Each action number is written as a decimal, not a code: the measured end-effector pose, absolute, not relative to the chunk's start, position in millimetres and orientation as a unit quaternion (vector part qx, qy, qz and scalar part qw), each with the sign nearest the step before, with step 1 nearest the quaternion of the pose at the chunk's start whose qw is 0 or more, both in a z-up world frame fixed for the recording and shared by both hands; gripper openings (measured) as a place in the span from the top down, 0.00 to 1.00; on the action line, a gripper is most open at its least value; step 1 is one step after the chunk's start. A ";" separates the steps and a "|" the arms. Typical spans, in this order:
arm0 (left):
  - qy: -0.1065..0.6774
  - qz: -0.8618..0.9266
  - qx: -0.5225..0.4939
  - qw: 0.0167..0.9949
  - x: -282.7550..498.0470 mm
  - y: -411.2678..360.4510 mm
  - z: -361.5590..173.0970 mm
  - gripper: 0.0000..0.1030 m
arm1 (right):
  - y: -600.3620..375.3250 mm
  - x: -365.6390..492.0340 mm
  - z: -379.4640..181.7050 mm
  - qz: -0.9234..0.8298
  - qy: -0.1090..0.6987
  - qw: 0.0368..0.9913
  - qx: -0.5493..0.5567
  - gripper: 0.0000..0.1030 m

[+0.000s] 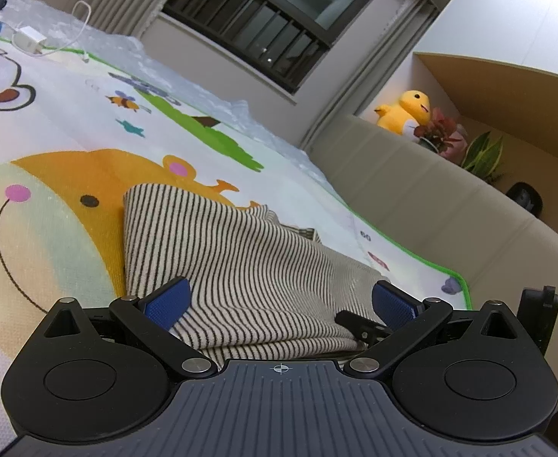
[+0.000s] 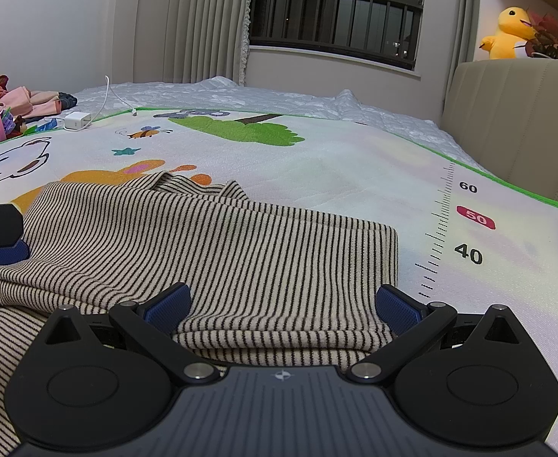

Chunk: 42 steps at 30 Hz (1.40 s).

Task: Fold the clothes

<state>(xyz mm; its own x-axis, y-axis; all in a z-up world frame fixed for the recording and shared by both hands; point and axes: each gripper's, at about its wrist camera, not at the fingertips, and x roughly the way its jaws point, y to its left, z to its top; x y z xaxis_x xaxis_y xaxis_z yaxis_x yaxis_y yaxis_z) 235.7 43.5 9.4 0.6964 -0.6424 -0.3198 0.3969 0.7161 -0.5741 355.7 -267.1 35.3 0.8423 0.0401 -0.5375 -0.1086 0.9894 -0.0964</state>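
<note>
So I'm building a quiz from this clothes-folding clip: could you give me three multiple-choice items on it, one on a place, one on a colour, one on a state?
1. Where does the striped garment lie?
A. on the cartoon play mat
B. on the beige headboard
C. on the window sill

2. What colour is the plush toy on the ledge?
A. blue
B. yellow
C. black

3. How do the right claw and left claw stand?
A. both open over the cloth
B. both shut on cloth
C. one open, one shut

Key: 1 A, mat print shows all around the garment; 2 B, its body is yellow; 3 A, blue pads stand wide apart in each wrist view.
</note>
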 end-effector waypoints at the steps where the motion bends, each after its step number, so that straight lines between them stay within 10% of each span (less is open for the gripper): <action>1: 0.258 -0.291 -0.235 0.891 235.6 42.5 9.6 0.00 | -267.0 355.7 35.3 0.039 0.278 0.958 -0.062 0.00; 42: 0.264 -0.292 -0.189 0.900 230.4 33.5 14.2 0.00 | -267.6 357.3 35.3 0.039 0.278 0.958 -0.062 0.00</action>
